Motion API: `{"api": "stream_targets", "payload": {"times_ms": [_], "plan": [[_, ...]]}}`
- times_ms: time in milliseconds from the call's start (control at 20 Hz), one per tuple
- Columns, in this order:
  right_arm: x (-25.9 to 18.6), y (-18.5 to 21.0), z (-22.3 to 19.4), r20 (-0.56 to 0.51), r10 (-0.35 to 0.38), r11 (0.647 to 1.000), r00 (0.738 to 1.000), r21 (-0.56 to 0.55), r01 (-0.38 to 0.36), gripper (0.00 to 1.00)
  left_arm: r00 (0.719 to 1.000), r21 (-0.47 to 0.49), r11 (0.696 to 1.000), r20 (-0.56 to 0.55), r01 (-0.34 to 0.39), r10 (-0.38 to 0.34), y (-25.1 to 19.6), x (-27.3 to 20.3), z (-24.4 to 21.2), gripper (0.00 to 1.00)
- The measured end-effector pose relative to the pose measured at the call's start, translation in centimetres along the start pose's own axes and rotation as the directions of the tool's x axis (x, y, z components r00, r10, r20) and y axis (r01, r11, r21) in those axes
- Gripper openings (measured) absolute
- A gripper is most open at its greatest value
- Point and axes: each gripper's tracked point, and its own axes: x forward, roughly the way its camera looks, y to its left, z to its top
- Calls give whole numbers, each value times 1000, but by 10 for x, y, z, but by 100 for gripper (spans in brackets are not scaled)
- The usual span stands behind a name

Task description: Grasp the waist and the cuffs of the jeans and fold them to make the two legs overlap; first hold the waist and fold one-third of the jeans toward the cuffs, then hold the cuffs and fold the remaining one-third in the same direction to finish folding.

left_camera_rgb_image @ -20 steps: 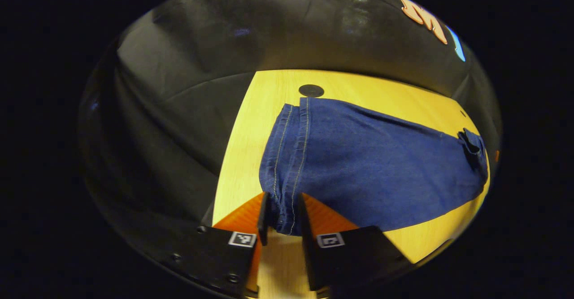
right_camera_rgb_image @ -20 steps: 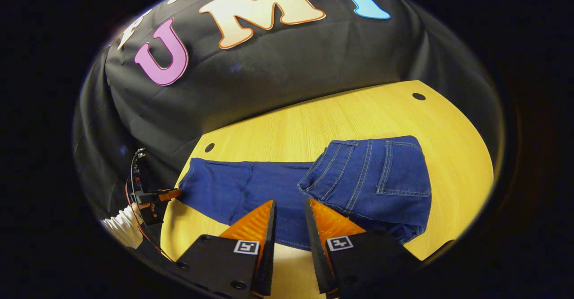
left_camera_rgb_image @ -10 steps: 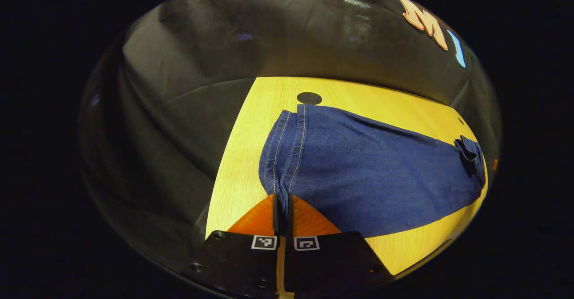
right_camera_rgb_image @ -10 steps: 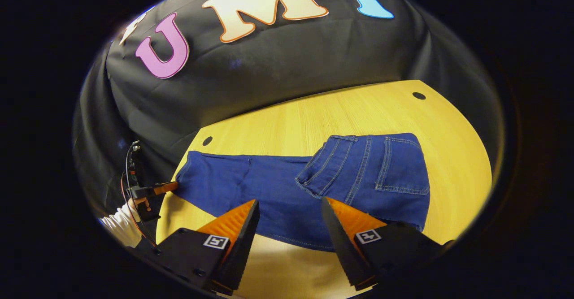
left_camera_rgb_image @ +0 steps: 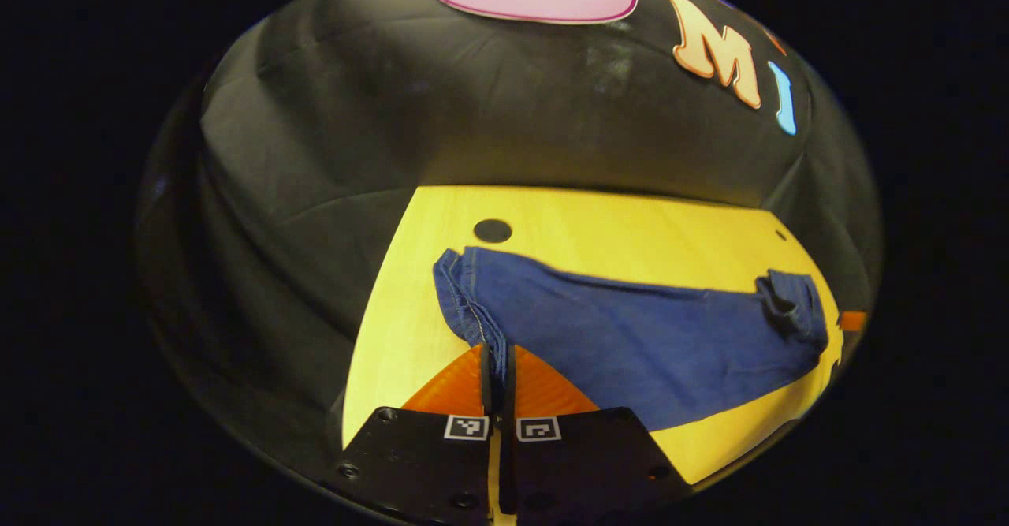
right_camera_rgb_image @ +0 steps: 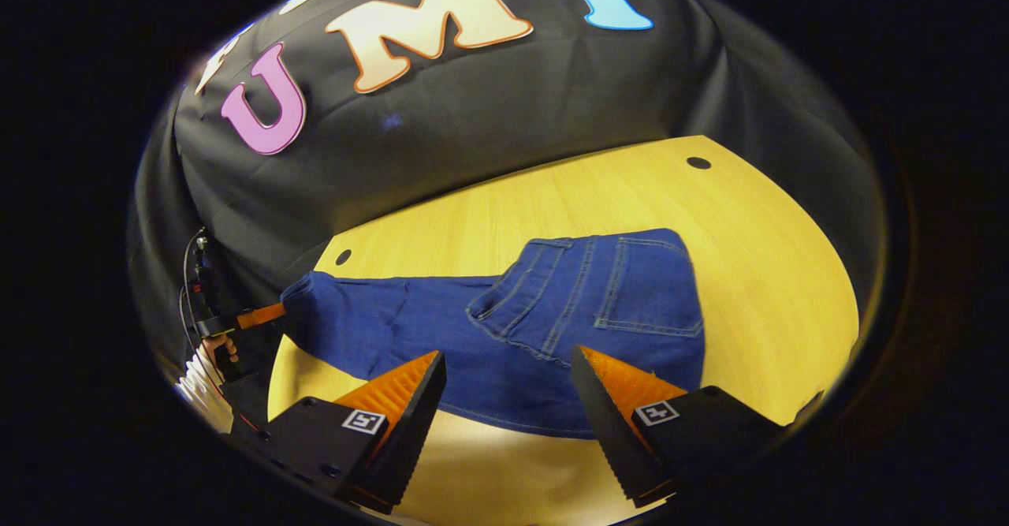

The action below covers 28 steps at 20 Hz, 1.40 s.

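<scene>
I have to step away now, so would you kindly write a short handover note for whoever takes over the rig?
Left gripper: shut on the cuffs, lifting them off the table.
Right gripper: open, holding nothing, hovering at the near edge of the jeans.
Done: legs overlapped; waist third folded over toward the cuffs, back pocket facing up.
Left: carry the cuffs over onto the folded waist section, lay them flat, then release.
</scene>
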Motion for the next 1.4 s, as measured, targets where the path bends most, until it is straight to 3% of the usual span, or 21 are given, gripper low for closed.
{"api": "stream_targets", "payload": {"times_ms": [50,200,250,350,750,800,1150,1250,1300,1400], "plan": [[-5,-11,4,5,-2,1000,1000,2,2,98,1000,1,1000,12,6,-6,-15,-4,8,0],[-19,-51,18,24,4,1000,1000,14,-4,98,998,24,999,62,30,-32,-74,-9,32,0],[-23,-66,23,31,2,1000,1000,17,-3,94,996,22,999,76,39,-41,-97,-12,39,0],[-34,-98,30,37,-1,1000,999,20,1,98,992,7,998,103,66,-66,-147,-15,55,0],[-57,-191,28,21,-6,999,1000,-51,7,98,967,71,972,110,225,-231,-362,-13,73,0],[-58,-196,27,21,-2,999,1000,-48,3,93,963,86,966,96,245,-253,-388,-15,70,0],[-72,-226,17,34,4,999,999,-35,-3,93,929,189,912,3,364,-371,-530,-21,21,0],[-76,-231,14,37,1,999,999,-36,0,93,937,233,909,-52,347,-344,-542,-18,-19,0],[-78,-231,13,42,5,999,999,-32,-4,98,942,258,906,-82,337,-327,-546,-12,-39,0],[-80,-230,13,50,12,1000,999,-25,-11,94,955,293,910,-125,295,-269,-543,0,-78,0]]}}
